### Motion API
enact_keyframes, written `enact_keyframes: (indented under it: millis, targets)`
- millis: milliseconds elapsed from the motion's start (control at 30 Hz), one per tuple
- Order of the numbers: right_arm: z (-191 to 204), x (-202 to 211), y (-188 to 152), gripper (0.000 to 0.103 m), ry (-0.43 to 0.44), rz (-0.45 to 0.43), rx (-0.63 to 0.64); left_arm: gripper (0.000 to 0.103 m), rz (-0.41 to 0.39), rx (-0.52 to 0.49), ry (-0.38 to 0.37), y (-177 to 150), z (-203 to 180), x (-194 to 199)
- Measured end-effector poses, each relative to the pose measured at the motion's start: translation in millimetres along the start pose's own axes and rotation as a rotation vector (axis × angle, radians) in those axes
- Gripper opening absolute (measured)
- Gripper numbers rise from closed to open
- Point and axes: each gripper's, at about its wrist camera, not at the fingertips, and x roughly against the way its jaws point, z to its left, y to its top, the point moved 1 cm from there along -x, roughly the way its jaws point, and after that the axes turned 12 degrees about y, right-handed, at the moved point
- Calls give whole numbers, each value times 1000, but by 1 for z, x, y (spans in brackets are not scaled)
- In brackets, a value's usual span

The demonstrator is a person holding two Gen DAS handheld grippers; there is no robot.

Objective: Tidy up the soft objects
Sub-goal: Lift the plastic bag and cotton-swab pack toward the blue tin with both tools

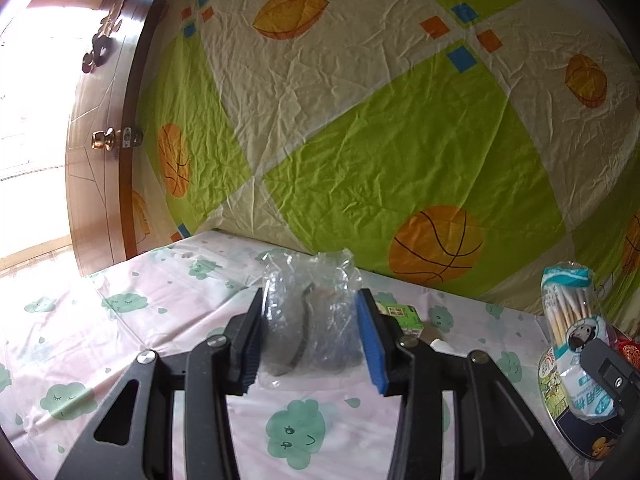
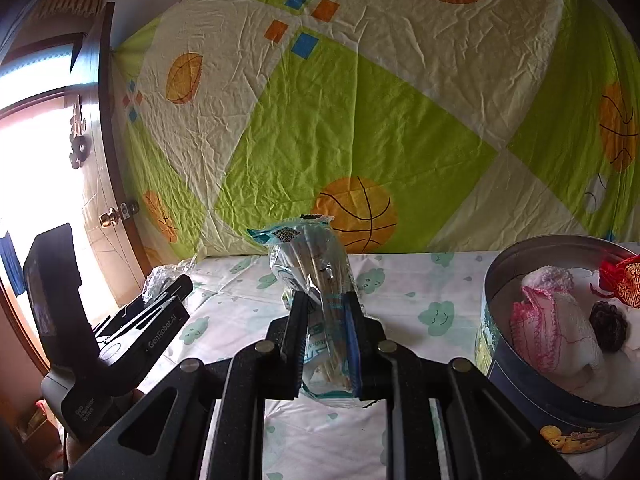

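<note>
My left gripper (image 1: 312,336) is shut on a crinkled clear plastic bag (image 1: 316,280) with a dark grey item inside, held just above the cloud-print tablecloth (image 1: 120,340). My right gripper (image 2: 326,340) is shut on an upright pack of cotton swabs (image 2: 312,268); the pack also shows at the right edge of the left wrist view as the swab pack (image 1: 568,312). A round tin (image 2: 520,380) to the right of it holds a white and pink cloth (image 2: 556,332), a dark ball (image 2: 608,324) and a red pouch (image 2: 624,276). The left gripper (image 2: 180,292) shows at far left.
A small green box (image 1: 400,316) lies on the table behind the left gripper. A green and cream sheet (image 1: 360,120) with ball prints hangs along the back. A wooden door (image 1: 100,160) with a brass knob (image 1: 102,140) stands at left.
</note>
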Motion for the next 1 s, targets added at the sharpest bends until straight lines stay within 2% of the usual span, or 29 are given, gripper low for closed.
enact_keyframes:
  millis: [433,1000]
  targets:
    - [6,14,-1,19,-47,-33,74,42,-10,-46,14,-4,-11,2]
    - [3,29,-3,19,-71,-47,122,42,25,-78,-26,-13,-38,13]
